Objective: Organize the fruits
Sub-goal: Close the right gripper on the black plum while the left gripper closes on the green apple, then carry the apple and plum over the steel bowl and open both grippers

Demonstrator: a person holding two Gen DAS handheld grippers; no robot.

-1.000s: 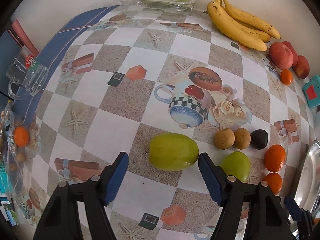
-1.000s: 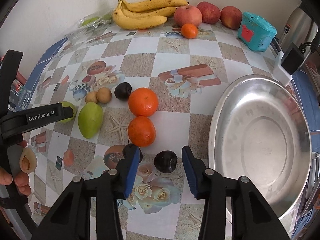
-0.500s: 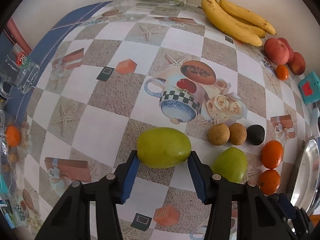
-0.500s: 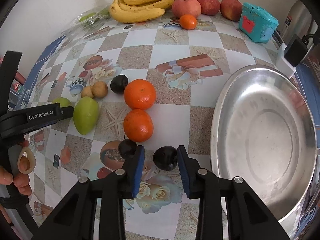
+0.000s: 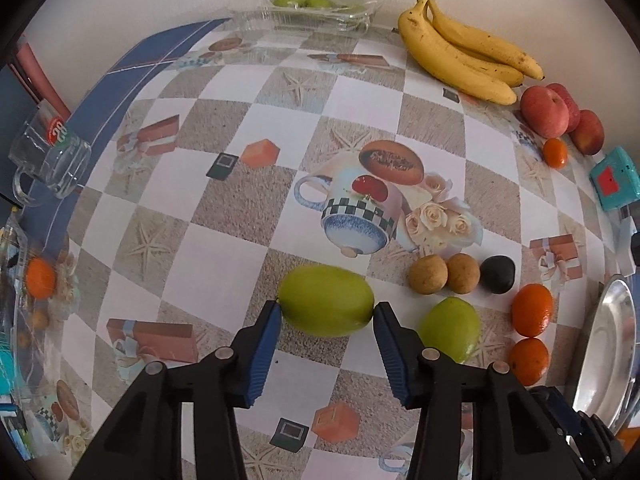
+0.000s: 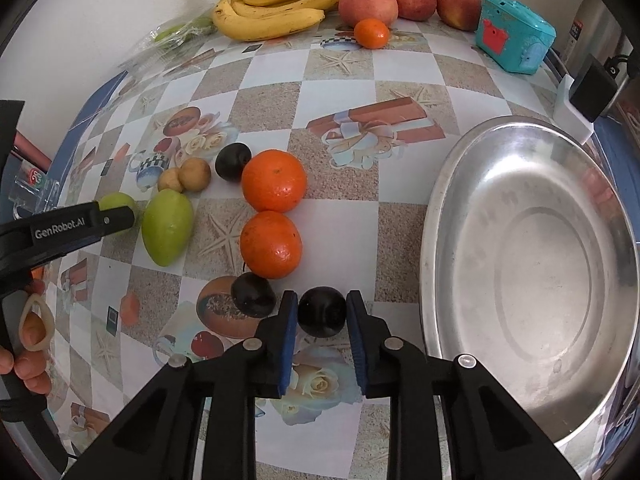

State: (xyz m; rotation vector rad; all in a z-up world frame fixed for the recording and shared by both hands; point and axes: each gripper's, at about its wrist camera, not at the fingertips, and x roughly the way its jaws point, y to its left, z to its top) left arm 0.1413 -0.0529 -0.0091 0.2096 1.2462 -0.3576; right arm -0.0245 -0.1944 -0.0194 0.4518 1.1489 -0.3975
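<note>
My left gripper is shut on a green mango that rests on the patterned tablecloth. A second green mango lies just to its right and shows in the right wrist view. My right gripper is shut on a dark plum on the cloth. Another dark plum sits just left of it. Two oranges lie behind the plums. A large steel bowl stands to the right, with nothing in it.
Bananas, red apples, a small orange and a teal toy box line the back wall. Two brown fruits and a third plum lie mid-table. A glass mug stands at the left edge.
Both grippers moved forward and closed: the left jaws came in onto the green mango, the right jaws onto the dark plum.
</note>
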